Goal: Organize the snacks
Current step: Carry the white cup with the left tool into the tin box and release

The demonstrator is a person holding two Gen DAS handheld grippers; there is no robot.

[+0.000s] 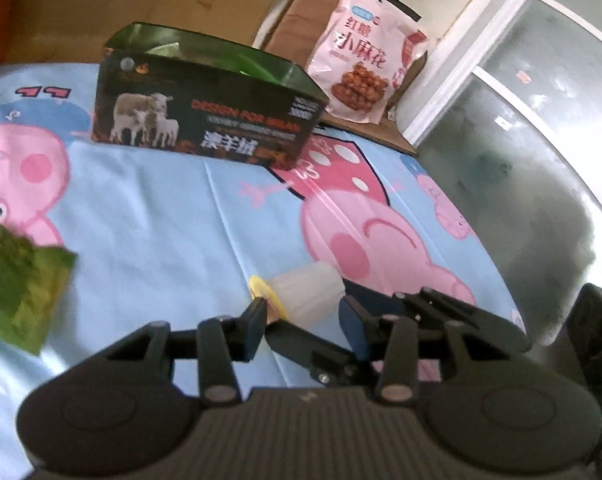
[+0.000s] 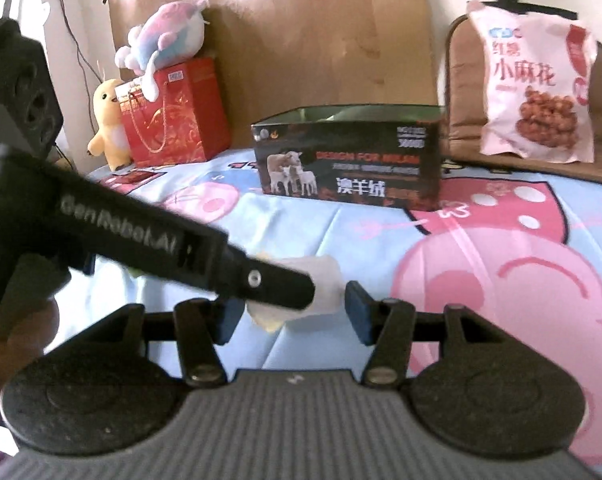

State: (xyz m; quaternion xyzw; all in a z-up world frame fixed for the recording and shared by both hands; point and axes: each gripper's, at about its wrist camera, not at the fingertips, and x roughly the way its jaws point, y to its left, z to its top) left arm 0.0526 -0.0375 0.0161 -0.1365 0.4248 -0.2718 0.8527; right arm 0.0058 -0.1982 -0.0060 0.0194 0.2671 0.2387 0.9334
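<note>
while both my tongs crowd round the small translucent white plastic cup with the yellow lid, it lies on its side on the pale blue cartoon-pig bedsheet, well short of the open dark cardboard box printed with sheep where i judge it belongs. my left tongs stand spread, blue pads either side of the cup's near end but not pressing it; the cup is cloudy, squat, its lid facing left. my right tongs are spread too, and the left tool's black finger crosses in front of them, so both hands seem to be lining up one grab. a pink bag of fried twists leans on a brown cushioned chair behind the box, and a green crinkled snack packet lies at the sheet's left.
</note>
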